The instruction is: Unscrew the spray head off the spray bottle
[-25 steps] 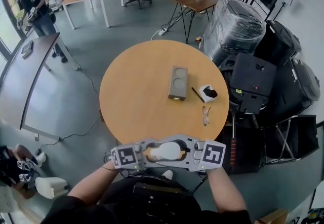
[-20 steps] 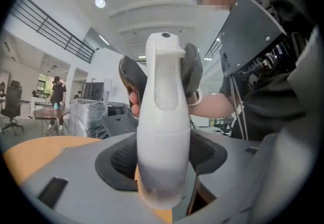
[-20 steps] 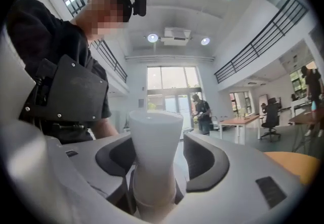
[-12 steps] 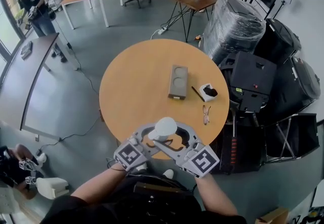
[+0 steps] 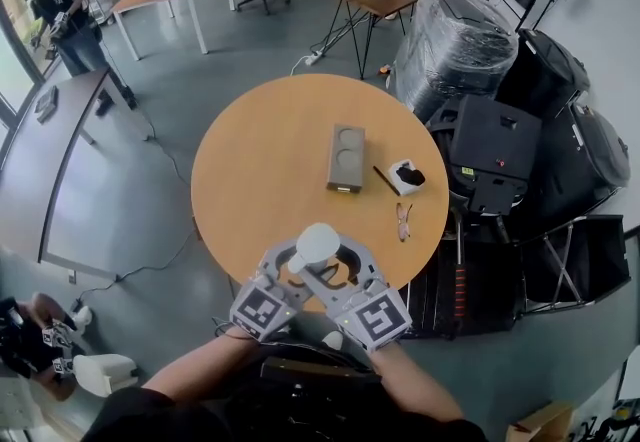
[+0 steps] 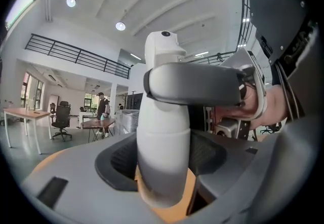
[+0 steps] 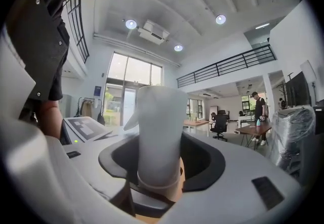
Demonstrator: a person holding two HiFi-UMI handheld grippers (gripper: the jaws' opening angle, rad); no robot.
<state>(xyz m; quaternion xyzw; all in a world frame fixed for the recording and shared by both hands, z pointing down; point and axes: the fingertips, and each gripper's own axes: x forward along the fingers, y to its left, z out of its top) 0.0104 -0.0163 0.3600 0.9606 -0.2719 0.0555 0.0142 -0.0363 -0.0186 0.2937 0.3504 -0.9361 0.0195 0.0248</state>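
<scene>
Spray bottle [image 6: 163, 162]: white, standing upright, held up in the air over the near edge of the counter [image 5: 255, 180], right in front of the person. It isn't resting on anything.

Left hand-held gripper [image 5: 305, 268]: comes in from the lower left. Its jaws stand pretty wide and clamp the bottle's lower body, with the dark pads against it on both sides.

Right hand-held gripper [image 5: 335, 270]: comes in from the lower right and crosses over the left one. Its jaws have just been closing and are wrapped around the spray head [image 7: 158, 132], pads looking snug on it. In the left gripper view, one of its fingers [image 6: 195, 83] lies straight across the bottle, above the left jaws.

Spray head: on top of the bottle, with its little nozzle poking off to the left in the right gripper view.

Rest of the counter: round and wooden. There's a grey block [image 5: 347, 158] with two round dents near the middle. A thin dark stick [image 5: 385, 180] and a small white dish [image 5: 406, 176] with something dark in it sit just beside it, and glasses [image 5: 402, 222] lie nearer the edge. All of it is well apart from the bottle.

Background: a person [image 5: 60, 5] standing at far left by a long desk.
</scene>
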